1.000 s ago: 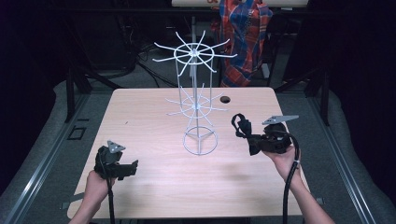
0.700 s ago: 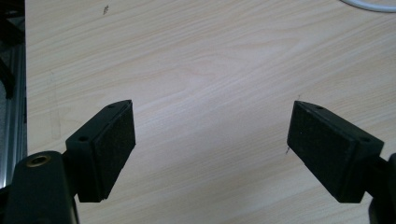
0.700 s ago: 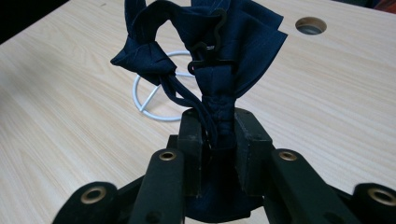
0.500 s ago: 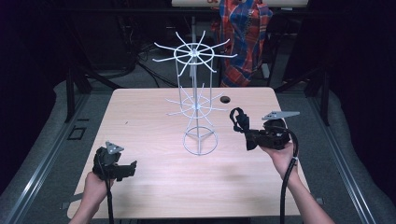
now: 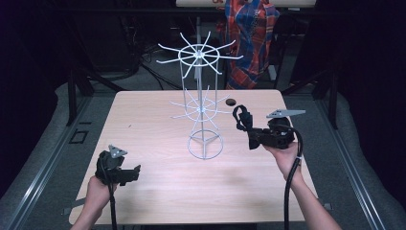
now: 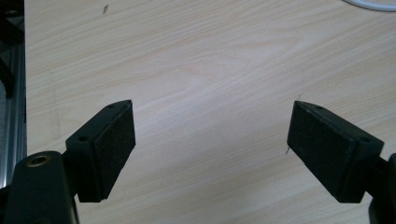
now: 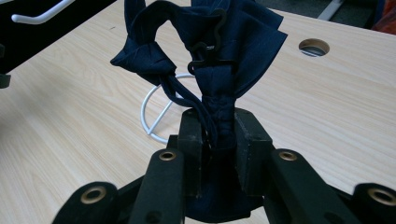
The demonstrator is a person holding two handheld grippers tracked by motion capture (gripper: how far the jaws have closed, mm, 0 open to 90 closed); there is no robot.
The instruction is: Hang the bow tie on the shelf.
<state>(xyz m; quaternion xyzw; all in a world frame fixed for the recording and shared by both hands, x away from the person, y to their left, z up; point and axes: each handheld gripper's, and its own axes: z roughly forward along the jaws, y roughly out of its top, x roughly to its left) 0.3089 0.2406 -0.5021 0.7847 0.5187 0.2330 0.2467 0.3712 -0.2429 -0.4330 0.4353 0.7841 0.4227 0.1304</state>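
Observation:
A white wire display rack with hooked arms stands at the middle of the wooden table. My right gripper hovers just right of the rack, shut on a bunched dark navy cloth item that carries a black plastic hook. The cloth sticks up and left from the jaws, close to the rack's lower arms. Behind the cloth lies the rack's ring base. My left gripper rests low at the table's front left, open, with bare table between its pads.
A round cable hole sits in the table behind the rack, also seen as the hole in the right gripper view. A plaid garment hangs beyond the far edge. Metal rails and dark floor surround the table.
My right gripper has carried the cloth left and slightly up toward the rack. My left gripper has drifted a little down toward the front edge.

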